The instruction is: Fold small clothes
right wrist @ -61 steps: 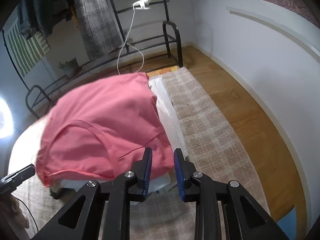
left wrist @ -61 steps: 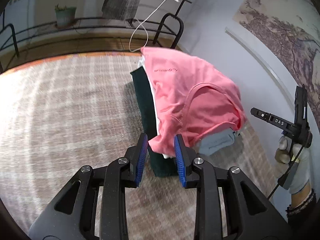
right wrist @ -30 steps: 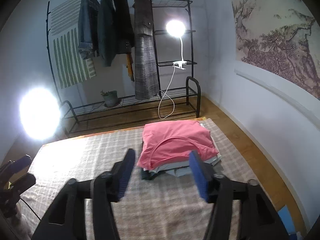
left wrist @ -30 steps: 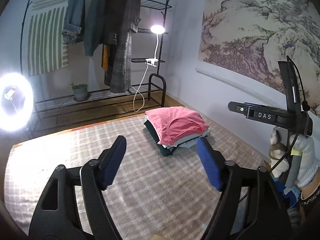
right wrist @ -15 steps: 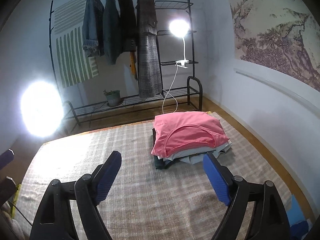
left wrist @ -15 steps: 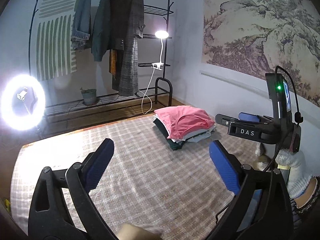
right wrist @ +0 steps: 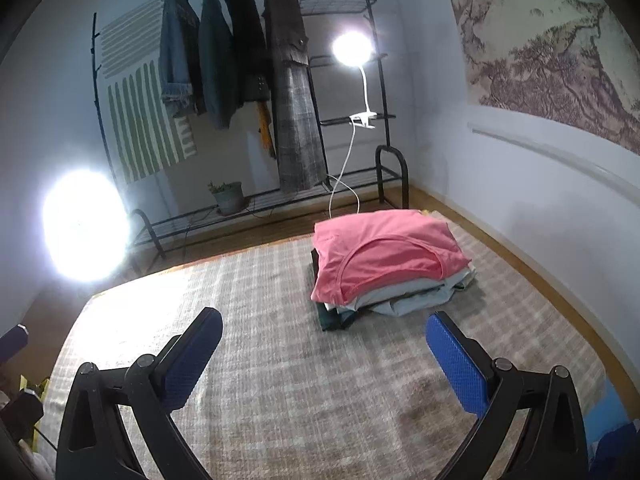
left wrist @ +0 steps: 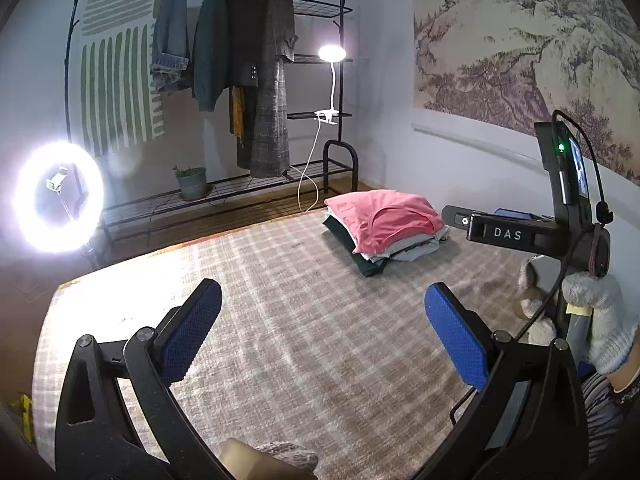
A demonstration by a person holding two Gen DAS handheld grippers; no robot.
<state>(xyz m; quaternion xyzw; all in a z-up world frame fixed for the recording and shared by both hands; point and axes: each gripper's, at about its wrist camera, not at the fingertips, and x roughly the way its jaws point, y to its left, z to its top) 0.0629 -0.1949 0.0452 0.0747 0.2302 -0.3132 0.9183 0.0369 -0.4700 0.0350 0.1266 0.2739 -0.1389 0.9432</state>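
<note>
A folded pink garment (left wrist: pixel 386 218) tops a stack of folded clothes (left wrist: pixel 394 250) at the far right of a checked beige rug (left wrist: pixel 288 320). It also shows in the right wrist view (right wrist: pixel 380 256), on pale and dark green layers (right wrist: pixel 400 300). My left gripper (left wrist: pixel 322 328) is wide open and empty, held well back from the stack. My right gripper (right wrist: pixel 324 354) is wide open and empty, also back from it. The right gripper's body marked DAS (left wrist: pixel 516 234) shows in the left wrist view.
A black clothes rack (right wrist: pixel 248 80) with hanging coats stands at the back wall, with a clip lamp (right wrist: pixel 352 50) and a potted plant (right wrist: pixel 228 196). A bright ring light (left wrist: pixel 58 196) stands at the left. Wooden floor borders the rug.
Both grippers let go of the pink garment on the stack, opened wide and pulled far back and up, so the whole room is now in view.
</note>
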